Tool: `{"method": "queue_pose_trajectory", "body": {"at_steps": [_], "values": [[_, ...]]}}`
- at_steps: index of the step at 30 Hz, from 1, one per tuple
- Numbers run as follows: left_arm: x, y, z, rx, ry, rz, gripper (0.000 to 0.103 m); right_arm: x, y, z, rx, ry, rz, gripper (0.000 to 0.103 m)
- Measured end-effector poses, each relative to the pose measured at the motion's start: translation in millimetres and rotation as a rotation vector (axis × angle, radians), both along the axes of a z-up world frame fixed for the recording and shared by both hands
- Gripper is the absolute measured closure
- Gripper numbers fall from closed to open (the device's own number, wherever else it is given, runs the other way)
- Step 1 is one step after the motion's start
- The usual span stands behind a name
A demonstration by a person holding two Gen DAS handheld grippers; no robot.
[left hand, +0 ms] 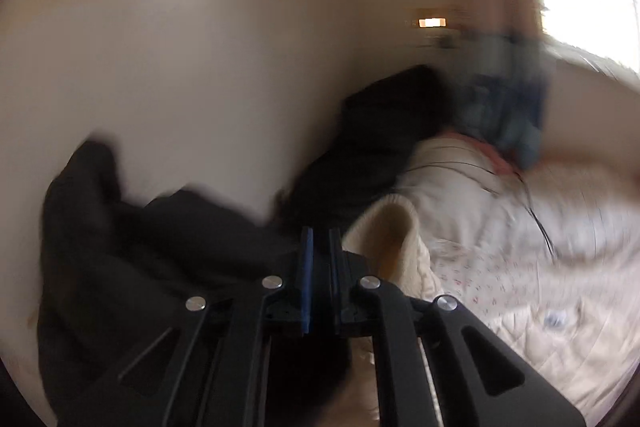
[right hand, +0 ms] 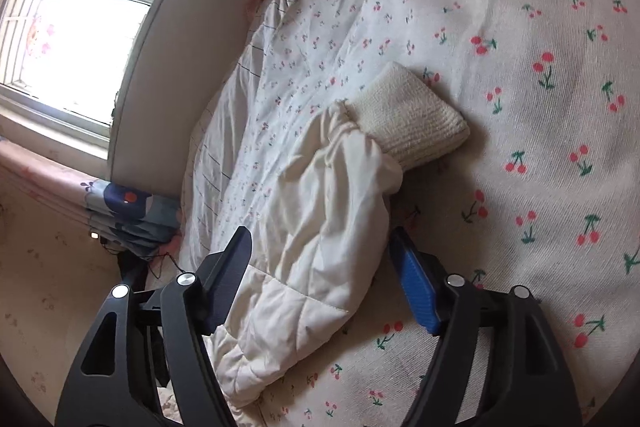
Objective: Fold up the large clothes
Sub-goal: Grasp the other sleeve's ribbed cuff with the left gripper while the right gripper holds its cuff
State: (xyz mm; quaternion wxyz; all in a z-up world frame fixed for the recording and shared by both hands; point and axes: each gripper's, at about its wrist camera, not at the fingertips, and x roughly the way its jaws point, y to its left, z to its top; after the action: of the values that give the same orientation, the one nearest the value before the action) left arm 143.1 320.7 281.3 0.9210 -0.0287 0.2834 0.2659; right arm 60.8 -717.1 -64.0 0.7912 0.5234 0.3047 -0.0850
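A dark, limp garment [left hand: 132,247] is pinched in the fully closed left claw [left hand: 318,247] and lifted; unfolding is judged under way. A cream quilted jacket sleeve with ribbed knit cuff [right hand: 320,227] lies on the cherry-print bed cover [right hand: 540,107] between the right claw [right hand: 320,275]'s wide-open, empty fingers. Next, a firm grasp on that sleeve is called for.

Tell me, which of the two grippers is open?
The right gripper: its jaws stand wide apart on either side of the cream padded jacket sleeve. The left gripper is shut, its pads together.

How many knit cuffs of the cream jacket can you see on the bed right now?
1. The ribbed knit cuff ends the cream sleeve lying on the cherry-print bedspread. The other sleeve is out of view.
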Motion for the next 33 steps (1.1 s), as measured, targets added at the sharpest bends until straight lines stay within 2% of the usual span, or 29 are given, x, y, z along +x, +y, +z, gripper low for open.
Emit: {"method": "queue_pose_trajectory", "body": {"at_steps": [2,3,4,5,6,7,8,10,11,12,13,14,16,17,20,23,25,27,29,31,32,33], "values": [[-24.1,29.9,14.9,-0.089,-0.055,0.079,0.094,0.9,2.9,-2.6,-0.012,0.008,-0.003,0.034],[-41.9,38.5,22.9,-0.123,-0.101,0.103,0.084,0.6,4.0,-3.2,-0.015,0.007,-0.005,0.034],[-65.0,43.5,31.5,-0.148,-0.161,0.119,0.072,0.9,4.0,-3.6,-0.013,0.003,-0.007,0.034],[-81.2,45.0,33.2,-0.160,-0.199,0.116,0.043,1.5,3.9,-3.6,-0.010,0.000,-0.006,0.034],[-101.1,40.4,36.2,-0.173,-0.247,0.093,0.029,2.0,3.1,-3.6,-0.008,0.000,-0.006,0.034],[-111.5,34.6,33.0,-0.173,-0.255,0.074,0.027,2.4,3.2,-3.3,-0.006,-0.001,-0.007,0.034],[-118.1,21.3,24.4,-0.182,-0.230,0.006,0.024,2.8,2.8,-3.2,-0.001,-0.006,-0.008,0.034],[-117.5,-6.6,-7.1,-0.267,-0.128,-0.177,0.022,3.8,2.1,-3.8,0.005,-0.008,-0.010,0.034],[-113.3,-16.0,-20.9,-0.290,-0.093,-0.230,0.022,3.9,1.9,-4.2,0.005,-0.010,-0.015,0.034],[-103.0,-34.9,-43.3,-0.289,-0.027,-0.291,0.022,4.2,2.5,-4.0,0.004,-0.011,-0.018,0.034],[-92.8,-48.6,-60.6,-0.263,0.025,-0.306,0.022,5.0,2.5,-4.4,0.000,-0.010,-0.020,0.034],[-76.9,-69.4,-87.2,-0.213,0.092,-0.318,0.022,5.6,3.6,-4.3,-0.002,-0.009,-0.021,0.034],[-61.3,-93.0,-120.8,-0.118,0.166,-0.337,0.022,7.2,4.6,-4.0,-0.007,-0.009,-0.014,0.034],[-53.5,-116.1,-143.4,-0.021,0.199,-0.375,0.022,7.8,4.6,-3.8,-0.009,-0.008,-0.005,0.034],[-48.5,-160.4,-187.0,0.156,0.269,-0.510,0.022,7.7,1.2,-3.1,0.003,-0.023,0.014,0.034],[-42.8,-210.3,-237.0,0.334,0.395,-0.673,0.022,5.0,-6.4,-5.9,0.027,-0.057,-0.004,0.034],[-28.8,-230.3,-269.4,0.538,0.460,-0.690,0.022,4.9,-7.4,-7.6,0.028,-0.067,-0.017,0.034],[-12.1,-255.7,-300.2,0.698,0.518,-0.726,0.022,7.3,-5.5,-7.9,0.015,-0.067,-0.012,0.034],[15.3,-261.7,-325.0,0.786,0.593,-0.724,0.022,9.5,-3.6,-8.0,0.008,-0.074,-0.010,0.034],[41.4,-256.0,-361.7,0.841,0.761,-0.707,0.022,10.1,-3.4,-8.3,0.011,-0.081,-0.015,0.034],[45.5,-254.6,-375.5,0.872,0.816,-0.698,0.025,10.1,-3.9,-8.1,0.015,-0.082,-0.016,0.034],[50.2,-251.9,-380.6,0.863,0.847,-0.695,0.038,10.6,-5.0,-8.0,0.020,-0.083,-0.013,0.034]]}}
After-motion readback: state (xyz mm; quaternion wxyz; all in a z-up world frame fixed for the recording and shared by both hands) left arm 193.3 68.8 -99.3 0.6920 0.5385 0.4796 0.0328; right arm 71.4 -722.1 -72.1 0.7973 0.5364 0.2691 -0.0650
